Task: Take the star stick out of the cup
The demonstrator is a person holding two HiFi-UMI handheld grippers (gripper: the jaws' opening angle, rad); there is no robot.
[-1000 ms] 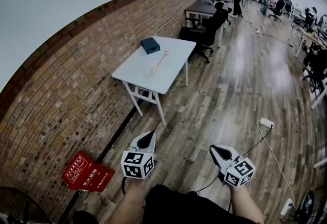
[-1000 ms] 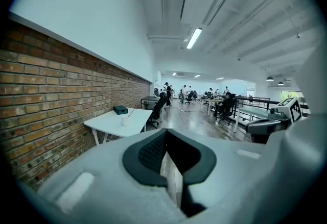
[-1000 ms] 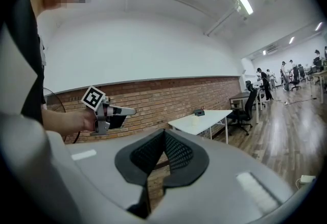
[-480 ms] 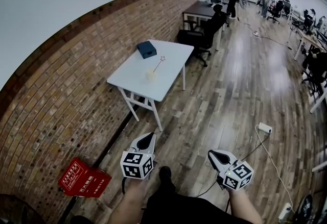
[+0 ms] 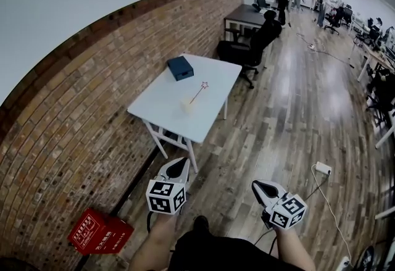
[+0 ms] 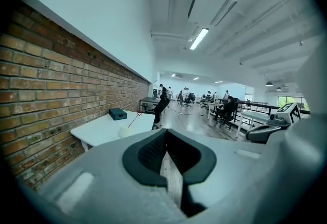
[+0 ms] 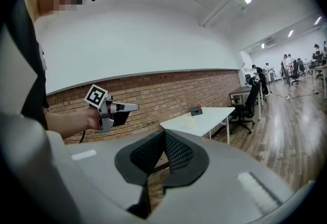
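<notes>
Far ahead stands a white table [image 5: 165,98] beside the brick wall. On it a pale cup [image 5: 187,105] holds the star stick [image 5: 199,92], which leans to the right with its red star on top. The left gripper view shows the cup [image 6: 124,130] and stick [image 6: 134,120] small and distant. My left gripper [image 5: 180,166] and right gripper [image 5: 260,187] hang low over the wooden floor, well short of the table. Both are shut with nothing in them. The right gripper view shows the left gripper [image 7: 129,107] in a hand and the table [image 7: 204,116].
A dark blue box [image 5: 180,68] lies at the table's far end. Black office chairs [image 5: 250,47] and a dark desk [image 5: 245,15] stand beyond. A red case [image 5: 99,233] sits by the wall at left. A power strip [image 5: 323,169] with cable lies on the floor at right.
The view has moved toward the table, which now sits lower and nearer in the head view. Both grippers stay shut in the same pose.
</notes>
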